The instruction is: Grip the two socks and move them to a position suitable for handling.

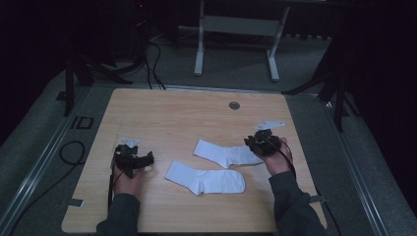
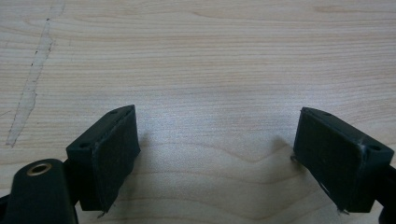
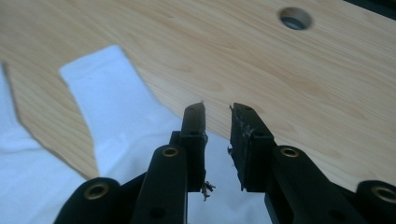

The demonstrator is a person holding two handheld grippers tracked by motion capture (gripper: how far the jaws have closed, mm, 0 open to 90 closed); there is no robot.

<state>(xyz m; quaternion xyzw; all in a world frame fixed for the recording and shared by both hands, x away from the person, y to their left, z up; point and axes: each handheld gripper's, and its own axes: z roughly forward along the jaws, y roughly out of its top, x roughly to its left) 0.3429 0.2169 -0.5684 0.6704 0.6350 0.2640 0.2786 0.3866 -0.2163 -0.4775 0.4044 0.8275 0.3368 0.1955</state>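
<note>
**Narrow gap over the farther sock's toe end**

Two white socks were laid flat near the middle of the wooden table [image 1: 162, 113]. The farther sock [image 1: 223, 153] was angled toward the right hand, its end lying under the right gripper [image 1: 259, 141]; the nearer sock [image 1: 204, 179] lay just in front of it, close beside but apart. In the right gripper view, the right gripper's jaws were seen slightly parted over the white fabric, with nothing pinched between them. The left gripper [image 1: 142, 160] was held released, jaws wide, over bare wood well to the left of the socks.

It was judged that such a narrow gap might catch only a thin fold, so the sock could slip free or be dragged when lifted. The nearer sock might also be brushed and shifted.

The tabletop was pale, grained, marked by a long scuff [image 2: 30, 84], and pierced by a round cable hole [image 1: 234, 105]. Beyond it, grey carpet, a white desk frame [image 1: 236, 29] and black stands were seen in a dim room.
</note>
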